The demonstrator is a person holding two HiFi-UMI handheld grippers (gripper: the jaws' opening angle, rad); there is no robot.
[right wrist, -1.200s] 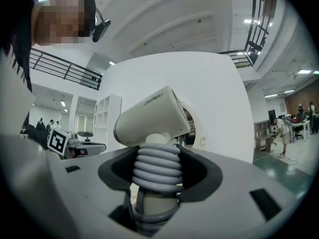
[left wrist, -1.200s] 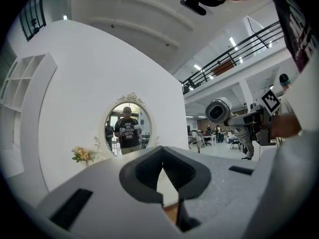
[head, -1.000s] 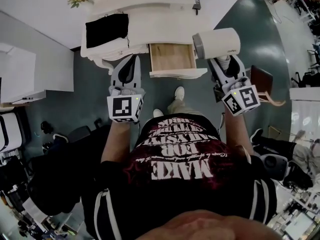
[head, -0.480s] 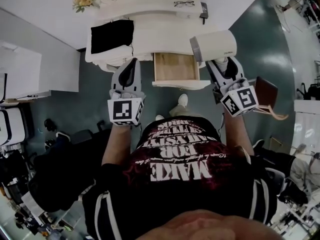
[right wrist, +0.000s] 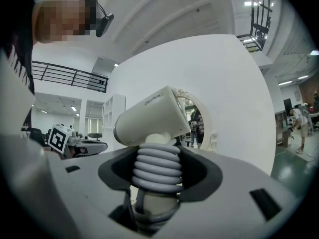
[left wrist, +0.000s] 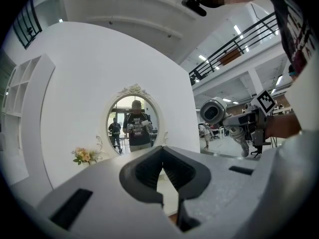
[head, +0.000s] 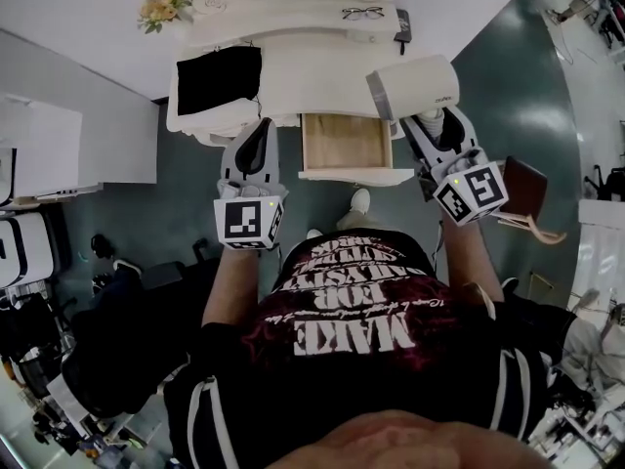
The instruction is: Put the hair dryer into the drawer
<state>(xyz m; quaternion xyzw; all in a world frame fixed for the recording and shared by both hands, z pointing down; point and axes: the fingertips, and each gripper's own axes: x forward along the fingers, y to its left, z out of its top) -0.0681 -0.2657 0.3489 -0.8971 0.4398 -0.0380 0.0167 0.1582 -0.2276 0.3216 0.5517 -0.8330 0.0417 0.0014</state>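
A white hair dryer [head: 415, 86] with a grey nozzle end is held up beside the open wooden drawer [head: 344, 143] of the white dressing table [head: 312, 62], just right of the drawer. My right gripper [head: 431, 123] is shut on its handle, which has a grey cord [right wrist: 158, 167] coiled round it. The dryer's barrel [right wrist: 149, 116] rises above the jaws in the right gripper view. My left gripper [head: 259, 133] hangs left of the drawer, shut and empty. From the left gripper [left wrist: 163, 172] view the hair dryer [left wrist: 214, 111] shows at the right.
On the tabletop lie a black cloth [head: 220, 78], glasses [head: 363, 13], a dark slim device [head: 402, 25] and flowers [head: 164, 10]. An oval mirror [left wrist: 133, 119] stands behind. A brown seat [head: 522, 189] is at the right, a white cabinet [head: 59, 154] at the left.
The table and drawer have slid slightly lower and to the right in the head view. Both grippers keep their places beside the drawer, and the dryer stays in the right one.
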